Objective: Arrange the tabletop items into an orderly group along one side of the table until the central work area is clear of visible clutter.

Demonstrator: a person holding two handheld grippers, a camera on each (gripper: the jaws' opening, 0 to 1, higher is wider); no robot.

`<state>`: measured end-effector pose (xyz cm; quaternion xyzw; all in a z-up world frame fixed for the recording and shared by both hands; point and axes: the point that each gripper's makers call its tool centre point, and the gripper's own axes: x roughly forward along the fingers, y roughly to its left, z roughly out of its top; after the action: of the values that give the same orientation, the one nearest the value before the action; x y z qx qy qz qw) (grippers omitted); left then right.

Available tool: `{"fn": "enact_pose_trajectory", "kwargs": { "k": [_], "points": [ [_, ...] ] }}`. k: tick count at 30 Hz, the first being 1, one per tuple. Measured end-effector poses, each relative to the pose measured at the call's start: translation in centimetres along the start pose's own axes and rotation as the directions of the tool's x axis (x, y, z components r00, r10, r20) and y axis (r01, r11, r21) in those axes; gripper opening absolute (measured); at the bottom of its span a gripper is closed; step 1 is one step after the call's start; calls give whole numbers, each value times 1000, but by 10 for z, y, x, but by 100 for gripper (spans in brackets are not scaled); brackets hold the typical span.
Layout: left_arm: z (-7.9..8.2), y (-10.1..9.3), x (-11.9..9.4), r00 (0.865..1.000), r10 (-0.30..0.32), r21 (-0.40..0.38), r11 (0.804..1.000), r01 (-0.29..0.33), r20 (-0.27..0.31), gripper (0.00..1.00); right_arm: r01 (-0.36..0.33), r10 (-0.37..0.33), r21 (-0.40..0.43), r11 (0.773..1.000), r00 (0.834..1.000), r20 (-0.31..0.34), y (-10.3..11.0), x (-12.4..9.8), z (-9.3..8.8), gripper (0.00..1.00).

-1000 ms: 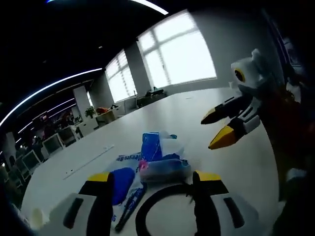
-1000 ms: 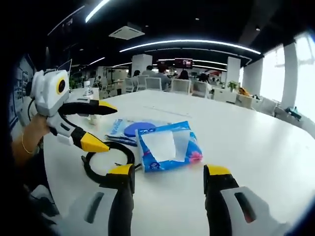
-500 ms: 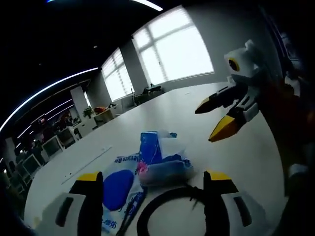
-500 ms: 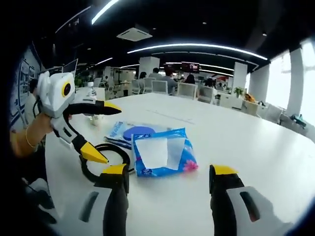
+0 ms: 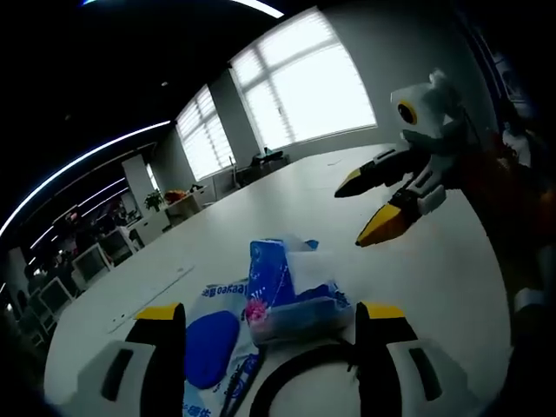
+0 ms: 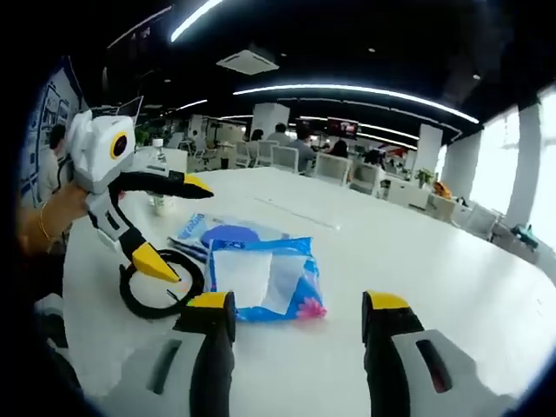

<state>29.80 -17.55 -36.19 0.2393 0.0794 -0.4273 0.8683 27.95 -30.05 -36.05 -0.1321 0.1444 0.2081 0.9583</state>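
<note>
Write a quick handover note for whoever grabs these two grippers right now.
Left gripper: open, empty, above the black ring.
Right gripper: open, empty, in the air short of the blue tissue pack.
Items: the tissue pack, the ring and a flat packet with a blue disc lie bunched together on the white table.
Done: nothing gripped.
Left: move all three to one side.

Left gripper view looks low across the white table toward windows; right gripper view faces the office; both share the blue tissue pack.

blue tissue pack, black cable ring, flat pouch
</note>
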Motion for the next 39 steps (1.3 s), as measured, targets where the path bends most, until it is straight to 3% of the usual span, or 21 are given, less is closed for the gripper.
{"fn": "enact_pose_trajectory", "kwargs": {
  "k": [1,2,6,8,12,15,21,25,33,39],
  "points": [
    [0,0,1,1000,-3,-3,1000,3,1,60,46,-47,-99,994,999,-9,-14,7,-3,52],
    [0,-8,4,998,-58,-28,998,58,5,58,47,-48,-106,993,999,-10,-15,8,-4,51],
    [-5,-10,10,998,-63,8,998,63,-24,57,6,-7,-70,998,1000,-7,-11,12,-2,51],
    [-6,-10,12,997,-65,18,998,65,-29,52,2,-3,-68,998,1000,-4,-11,15,-1,49],
    [-8,-8,16,996,-78,11,997,78,-39,47,22,-25,-131,991,999,-21,-17,29,-6,48],
    [-11,-6,18,996,-70,26,997,72,-50,47,8,-12,-131,991,999,-34,-16,34,-10,46],
    [-15,-5,25,994,-82,5,997,83,-65,35,7,-16,-144,989,998,-58,-19,45,-16,27],
    [-20,-6,30,992,-88,-25,996,86,-91,30,-9,1,-126,992,998,-57,-17,52,-17,25],
    [-24,-5,31,990,-91,-27,996,89,-108,22,-2,-8,-103,995,995,-98,-21,60,-31,4],
    [-25,-4,32,990,-84,-44,996,80,-116,20,-9,-4,-112,994,994,-113,-17,62,-36,8]
  ]
}}
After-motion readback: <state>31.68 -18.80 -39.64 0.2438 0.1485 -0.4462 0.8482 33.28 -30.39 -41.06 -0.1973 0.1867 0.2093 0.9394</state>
